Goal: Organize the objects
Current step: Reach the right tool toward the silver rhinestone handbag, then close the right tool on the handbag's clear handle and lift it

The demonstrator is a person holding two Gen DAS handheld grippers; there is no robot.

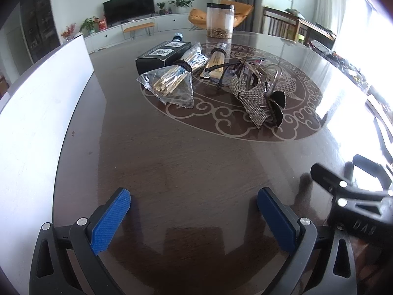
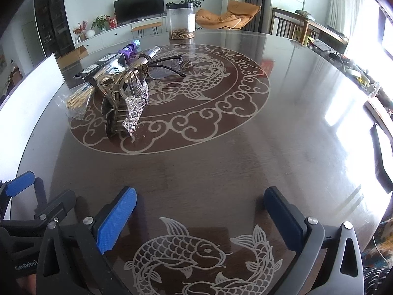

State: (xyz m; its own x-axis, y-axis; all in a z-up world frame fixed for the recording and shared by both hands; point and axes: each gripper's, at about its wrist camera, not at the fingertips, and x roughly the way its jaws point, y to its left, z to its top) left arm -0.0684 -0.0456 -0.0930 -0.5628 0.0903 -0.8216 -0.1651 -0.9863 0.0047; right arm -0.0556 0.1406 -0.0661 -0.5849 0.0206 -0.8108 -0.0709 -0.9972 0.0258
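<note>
Left gripper [image 1: 194, 217] wide, empty | right gripper [image 2: 201, 221] wide, empty | risk: tangled hair clips [image 1: 258, 95] could snag glasses [image 1: 226, 70] when lifted

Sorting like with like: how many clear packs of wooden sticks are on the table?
2: one nearest, beside the black box; one right of it, by the glasses. More may be hidden.

A cluster of things is gathered on the table [image 1: 172, 167] in the upper middle of the left wrist view. A box [image 1: 162, 55] lies at its left, a bag of sticks [image 1: 169, 81] before it, glasses [image 1: 228, 70] and a hair clip [image 1: 258, 98] to the right. A jar [image 1: 219, 21] is set behind them.
</note>
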